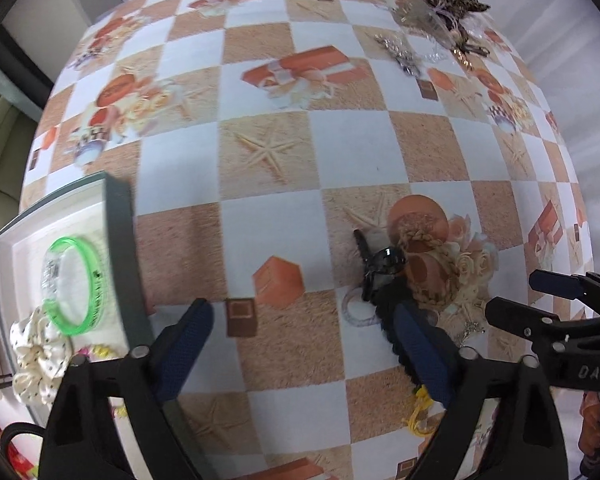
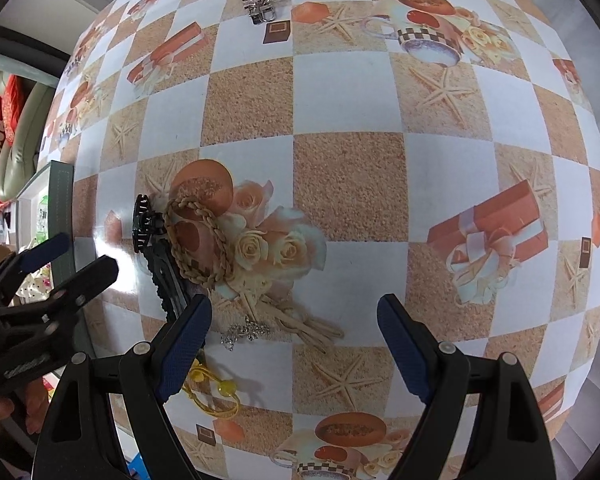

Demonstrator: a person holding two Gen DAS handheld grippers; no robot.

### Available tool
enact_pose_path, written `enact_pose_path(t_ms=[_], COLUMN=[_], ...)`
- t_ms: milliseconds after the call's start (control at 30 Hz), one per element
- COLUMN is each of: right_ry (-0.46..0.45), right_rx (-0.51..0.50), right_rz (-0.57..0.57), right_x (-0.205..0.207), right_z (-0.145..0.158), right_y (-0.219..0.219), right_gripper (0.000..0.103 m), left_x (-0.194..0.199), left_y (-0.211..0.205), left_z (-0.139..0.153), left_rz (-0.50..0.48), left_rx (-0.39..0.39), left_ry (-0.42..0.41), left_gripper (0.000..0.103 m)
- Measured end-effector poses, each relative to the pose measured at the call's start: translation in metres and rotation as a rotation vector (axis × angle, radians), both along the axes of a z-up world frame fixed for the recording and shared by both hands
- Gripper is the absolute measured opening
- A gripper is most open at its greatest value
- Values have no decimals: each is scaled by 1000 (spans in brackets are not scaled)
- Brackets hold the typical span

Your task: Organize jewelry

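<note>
Black hard plastic, the hair claw (image 1: 374, 264) near the table's (image 1: 352, 148) near edge looks light, stiff and slippery, best pinched across its hinge by the left gripper (image 1: 304, 344), spread empty like the right gripper (image 2: 296, 344).

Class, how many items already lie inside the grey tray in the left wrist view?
2 clearly: a green bracelet and, below it, a white dotted scrunchie in the grey tray. The fingers may hide more.

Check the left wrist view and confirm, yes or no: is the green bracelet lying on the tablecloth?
No: the green bracelet lies inside the grey-rimmed tray at the left, beside a cream polka-dot scrunchie, not on the tablecloth.
</note>
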State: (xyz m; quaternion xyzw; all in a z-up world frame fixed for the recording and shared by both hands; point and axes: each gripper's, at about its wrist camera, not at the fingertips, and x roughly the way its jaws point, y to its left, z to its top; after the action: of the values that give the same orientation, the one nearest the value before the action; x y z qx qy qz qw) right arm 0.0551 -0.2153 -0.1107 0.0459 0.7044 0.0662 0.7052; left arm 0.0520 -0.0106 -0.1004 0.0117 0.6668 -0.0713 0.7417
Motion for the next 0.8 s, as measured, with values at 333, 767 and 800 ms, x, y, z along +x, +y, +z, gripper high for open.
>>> enact_pose_path(t_ms=[333, 767, 800], right_ry=[-4, -33, -38], right_rx=[3, -29, -39], right_rz=[2, 64, 73], right_x=[0, 14, 15], right_z=[-1, -12, -13], right_y=[0, 35, 39], right_gripper=[87, 86, 80], left_x=[11, 30, 33], left_y=[-12, -11, -9], left_z=[-20, -33, -32], left_rz=[-23, 17, 21], left_rx=[16, 68, 68], left_ry=[12, -23, -27], left_gripper=[95, 89, 87])
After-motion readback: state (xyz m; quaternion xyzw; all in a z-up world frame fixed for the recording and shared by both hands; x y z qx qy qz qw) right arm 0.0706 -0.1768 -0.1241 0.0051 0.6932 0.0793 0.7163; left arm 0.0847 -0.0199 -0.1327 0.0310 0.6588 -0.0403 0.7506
